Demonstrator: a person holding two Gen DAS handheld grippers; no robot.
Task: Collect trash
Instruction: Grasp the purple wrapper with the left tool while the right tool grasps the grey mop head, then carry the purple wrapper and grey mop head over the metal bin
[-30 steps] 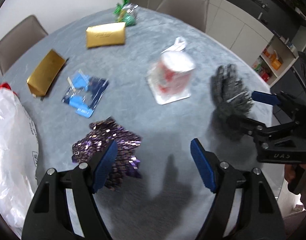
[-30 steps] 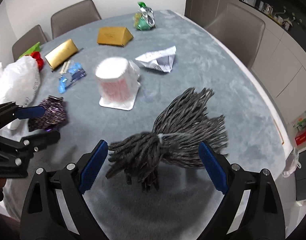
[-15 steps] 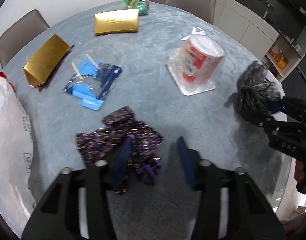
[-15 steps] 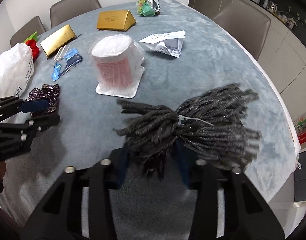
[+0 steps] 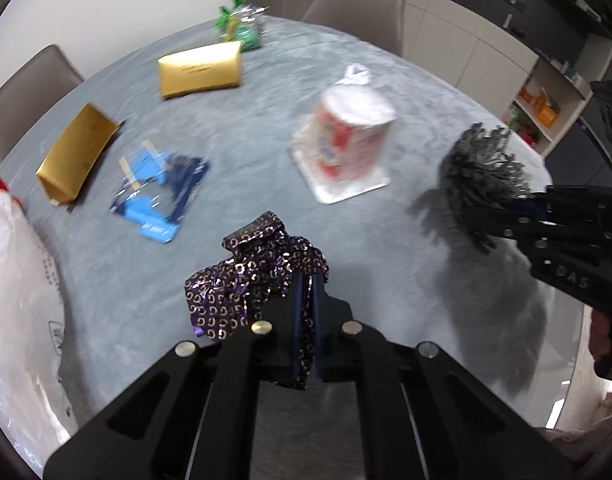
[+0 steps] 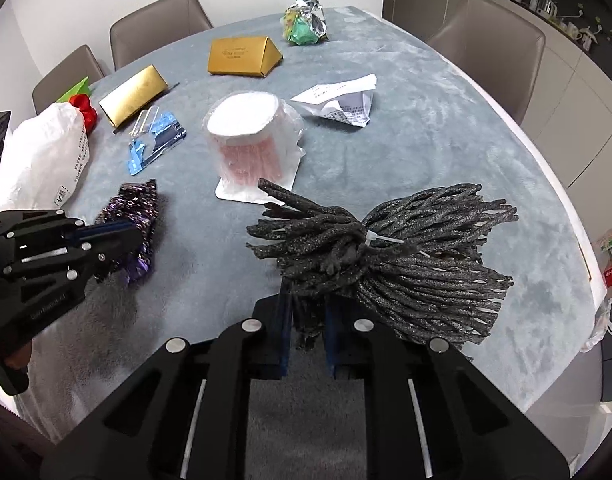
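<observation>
A purple wrapper (image 5: pixel 262 276) is clamped by the left tongs (image 5: pixel 305 320), just closed; a grey bundle (image 6: pixel 390 264) is pinched by the right tongs (image 6: pixel 308 320), just closed; labels blurred.

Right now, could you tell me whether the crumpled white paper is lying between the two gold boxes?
No, the crumpled white paper lies right of the wrapped cup, away from both gold boxes.

A dark purple wrapper (image 5: pixel 258 276) is showing a gold ring print. The bundle of cords (image 6: pixel 390 264) is looking charcoal grey, tied with a white zip tie (image 6: pixel 380 240). Two boxes (image 6: pixel 242 56) are gleaming gold. A clear packet (image 6: pixel 156 136) is showing bright blue. The wrapped cup (image 6: pixel 248 140) is showing red and white. The tablecloth (image 6: pixel 426 140) is showing blue-grey, the bag (image 6: pixel 42 156) white.
</observation>
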